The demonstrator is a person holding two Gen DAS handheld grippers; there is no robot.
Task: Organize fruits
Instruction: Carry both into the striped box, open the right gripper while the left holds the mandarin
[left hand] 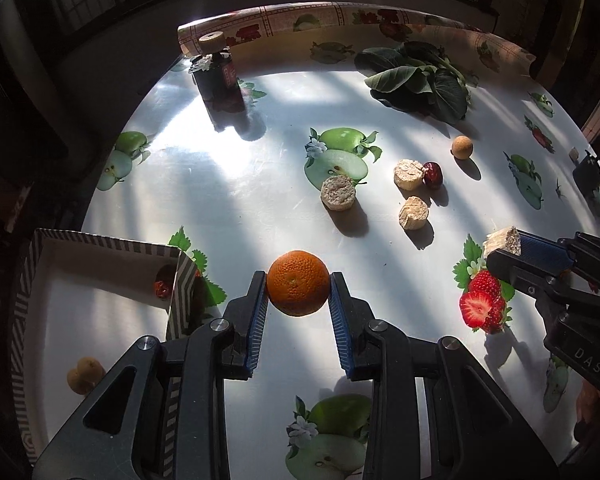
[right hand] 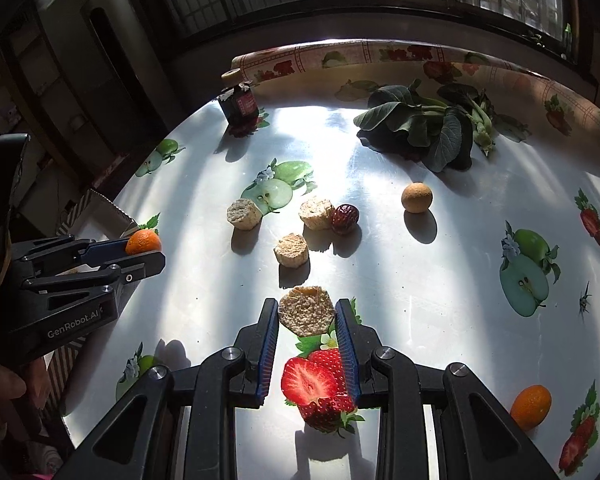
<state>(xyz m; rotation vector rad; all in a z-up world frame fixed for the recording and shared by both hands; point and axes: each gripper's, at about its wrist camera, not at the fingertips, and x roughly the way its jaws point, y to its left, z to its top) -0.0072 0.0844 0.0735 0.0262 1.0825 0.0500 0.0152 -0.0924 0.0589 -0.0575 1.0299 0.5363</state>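
Observation:
My left gripper (left hand: 298,282) is shut on an orange tangerine (left hand: 298,282), held above the table just right of a striped cardboard box (left hand: 100,240). The box holds a red date (left hand: 162,288) and small brown longans (left hand: 85,374). My right gripper (right hand: 307,310) is shut on a beige cake round (right hand: 306,311) above the printed strawberry. It also shows in the left wrist view (left hand: 504,244). On the table lie three more cake rounds (right hand: 291,250), a red date (right hand: 345,218), a brown longan (right hand: 417,197) and a small orange kumquat (right hand: 531,406).
Leafy greens (right hand: 428,128) lie at the back of the round table (right hand: 380,280). A dark jar (right hand: 239,107) with a cork-like lid stands at the back left. A rolled tablecloth edge (right hand: 380,54) runs along the far side. The cloth has printed apples and strawberries.

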